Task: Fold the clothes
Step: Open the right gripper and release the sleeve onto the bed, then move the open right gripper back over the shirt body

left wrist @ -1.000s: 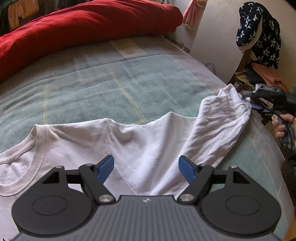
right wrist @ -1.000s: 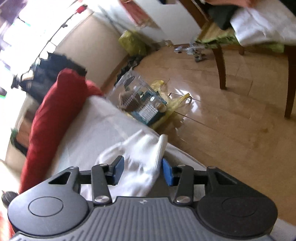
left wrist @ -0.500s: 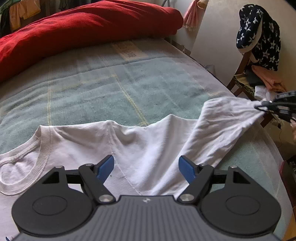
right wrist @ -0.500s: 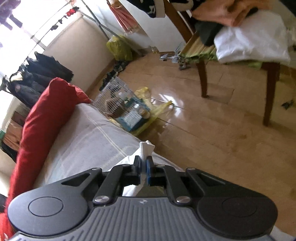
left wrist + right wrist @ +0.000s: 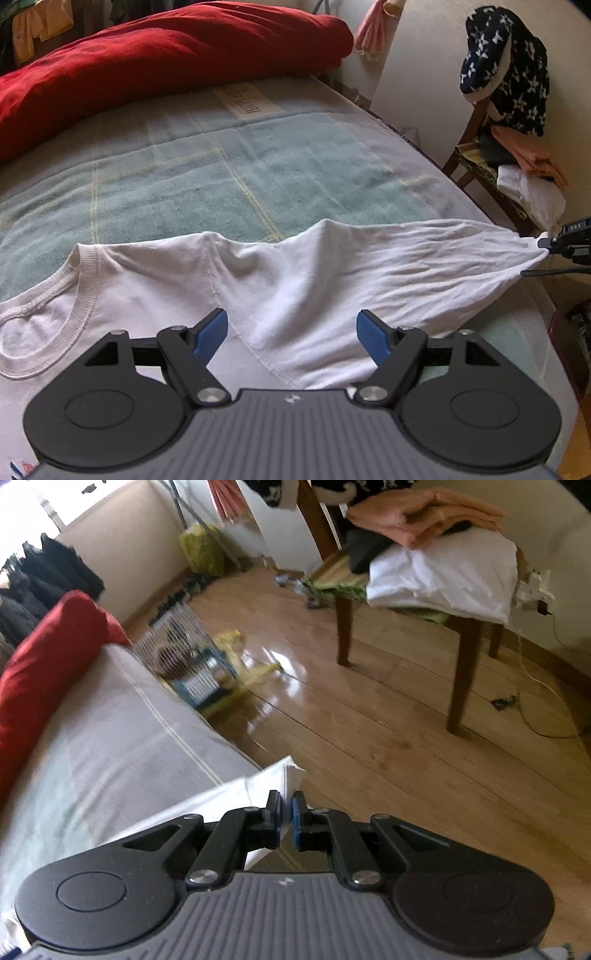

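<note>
Pinching the sleeve [image 5: 290,775], the right claw [image 5: 285,821] faces a chair [image 5: 461,672].

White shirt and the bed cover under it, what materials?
White shirt: looks like soft cotton knit, matte, with a ribbed collar and fine wrinkles where the right hand-held gripper pulls the sleeve. Bed cover: fuzzy woven blanket, probably terry or wool; nap visible.

Bed [image 5: 229,177] is covered w/ a pale green checked blanket. A red duvet [image 5: 155,51] is heaped along the far edge. A white T-shirt [image 5: 258,288] is spread flat at the near edge, collar twd the left; one sleeve is stretched out past the right edge. A printed label is seen nr the far edge.
</note>
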Action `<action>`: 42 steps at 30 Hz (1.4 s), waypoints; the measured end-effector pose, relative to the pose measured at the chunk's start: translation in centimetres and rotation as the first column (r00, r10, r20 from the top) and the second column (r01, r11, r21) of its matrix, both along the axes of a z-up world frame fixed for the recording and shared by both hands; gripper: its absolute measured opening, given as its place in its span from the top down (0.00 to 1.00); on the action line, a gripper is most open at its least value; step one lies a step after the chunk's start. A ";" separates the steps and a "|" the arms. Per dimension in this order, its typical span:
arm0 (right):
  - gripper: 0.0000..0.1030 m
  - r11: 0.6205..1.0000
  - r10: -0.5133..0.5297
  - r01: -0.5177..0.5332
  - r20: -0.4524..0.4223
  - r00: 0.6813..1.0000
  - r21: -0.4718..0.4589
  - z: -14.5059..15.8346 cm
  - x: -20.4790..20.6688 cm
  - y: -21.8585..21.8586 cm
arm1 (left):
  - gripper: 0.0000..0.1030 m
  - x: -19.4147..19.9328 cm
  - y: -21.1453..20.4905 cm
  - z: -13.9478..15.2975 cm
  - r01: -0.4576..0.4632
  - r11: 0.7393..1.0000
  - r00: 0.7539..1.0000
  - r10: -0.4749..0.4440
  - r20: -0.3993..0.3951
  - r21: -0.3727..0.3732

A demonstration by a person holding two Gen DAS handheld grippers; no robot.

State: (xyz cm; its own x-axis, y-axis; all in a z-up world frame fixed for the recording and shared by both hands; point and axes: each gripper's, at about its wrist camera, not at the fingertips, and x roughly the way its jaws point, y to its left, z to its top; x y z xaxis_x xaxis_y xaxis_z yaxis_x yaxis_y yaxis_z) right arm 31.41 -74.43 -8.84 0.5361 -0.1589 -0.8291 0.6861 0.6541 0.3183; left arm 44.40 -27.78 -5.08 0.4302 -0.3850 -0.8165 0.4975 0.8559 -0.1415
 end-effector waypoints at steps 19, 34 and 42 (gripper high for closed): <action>0.62 0.709 0.694 -0.706 0.186 0.696 -0.004 2.5 9.9 21.7 | 0.28 6.9 3.4 -2.4 -0.038 0.974 0.976 -0.012 -0.220 -0.222; 0.59 0.440 0.877 -0.896 0.187 0.442 0.051 0.7 8.6 32.9 | 0.29 6.8 7.7 -1.4 -0.081 0.983 0.996 0.075 -0.041 -0.166; 0.58 0.460 0.872 -0.877 0.115 0.476 0.141 -0.3 6.0 34.9 | 0.29 5.3 9.0 -1.5 -0.072 0.982 0.996 0.060 -0.073 -0.175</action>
